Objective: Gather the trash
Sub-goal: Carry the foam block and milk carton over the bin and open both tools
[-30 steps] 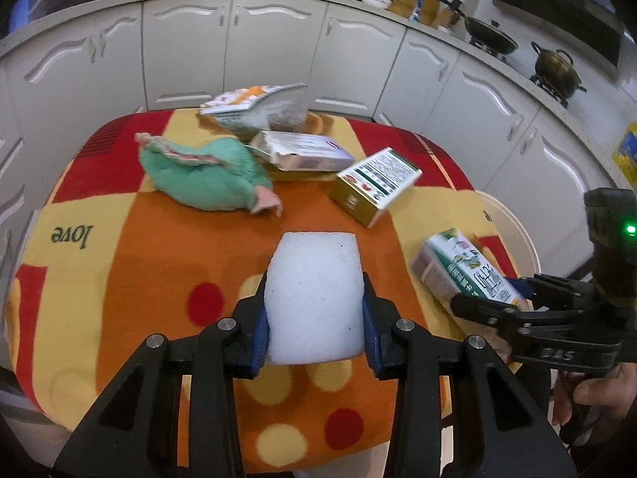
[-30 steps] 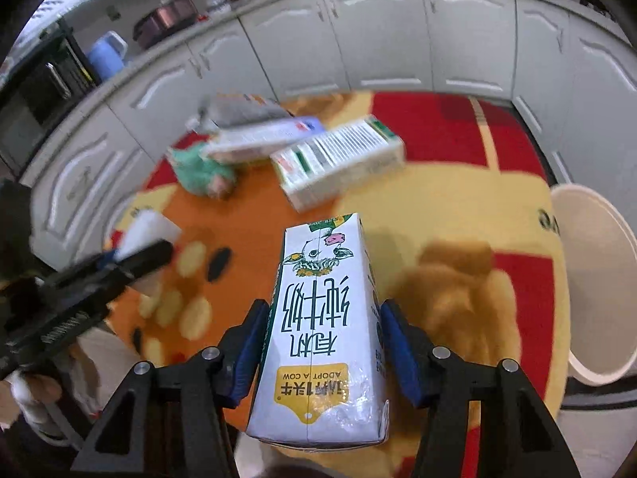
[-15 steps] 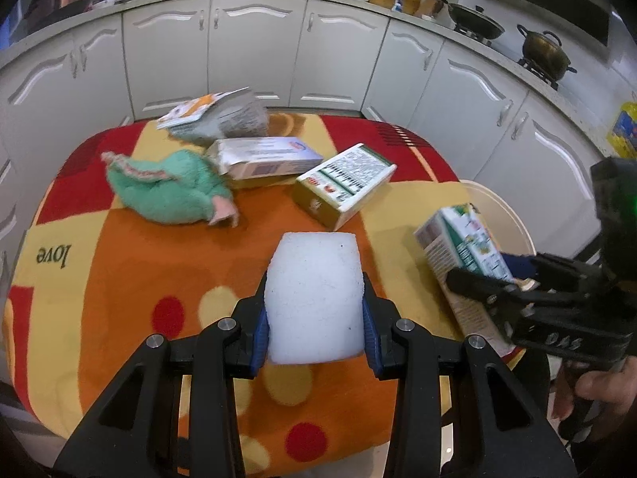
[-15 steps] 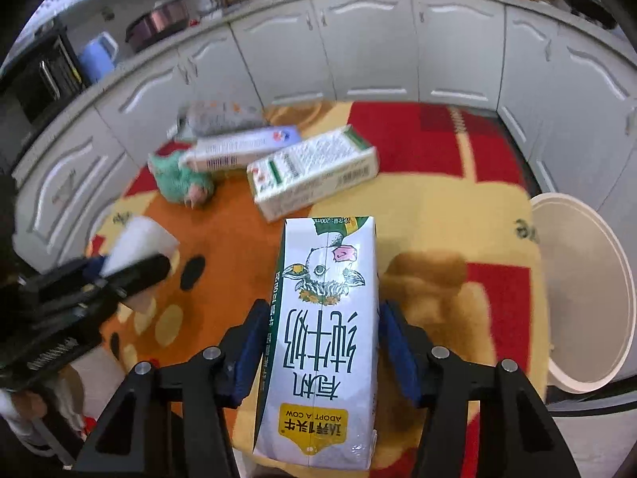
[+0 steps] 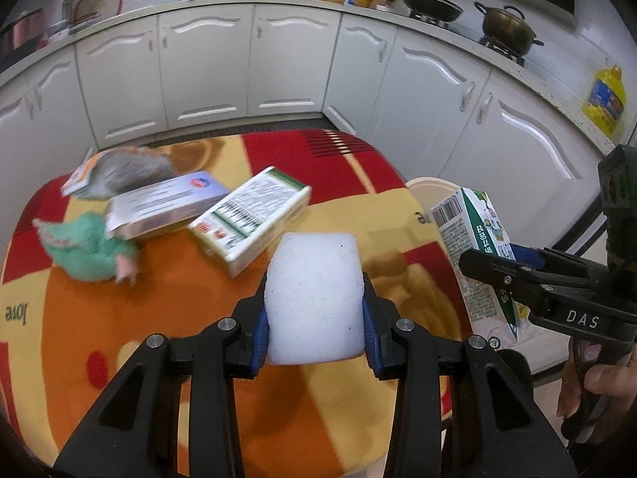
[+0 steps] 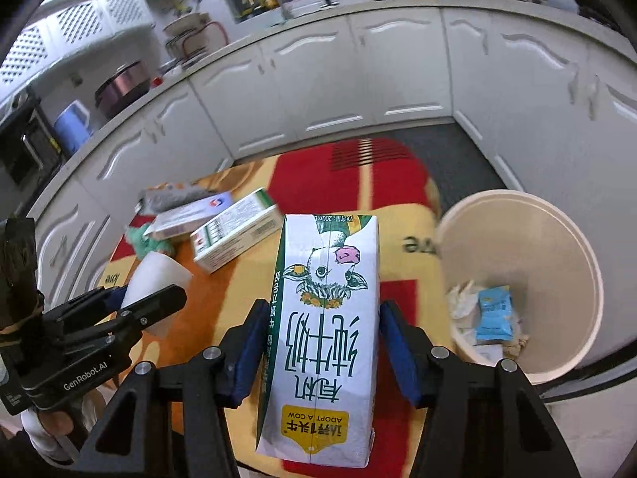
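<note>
Right gripper (image 6: 324, 352) is clamped on the milk carton (image 6: 324, 318), held over the table edge, with the cream bin (image 6: 557, 223) at two o'clock from it. Left gripper (image 5: 314, 320) squeezes a white foam block (image 5: 314, 294), the bin at one o'clock. Best play: carry the carton right over the open mouth before letting go, low enough that it can't bounce off the rim, then bring the foam across.

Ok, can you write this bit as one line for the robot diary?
left gripper: shut on white foam block | right gripper: shut on milk carton | bin: beside table, holds trash
</note>
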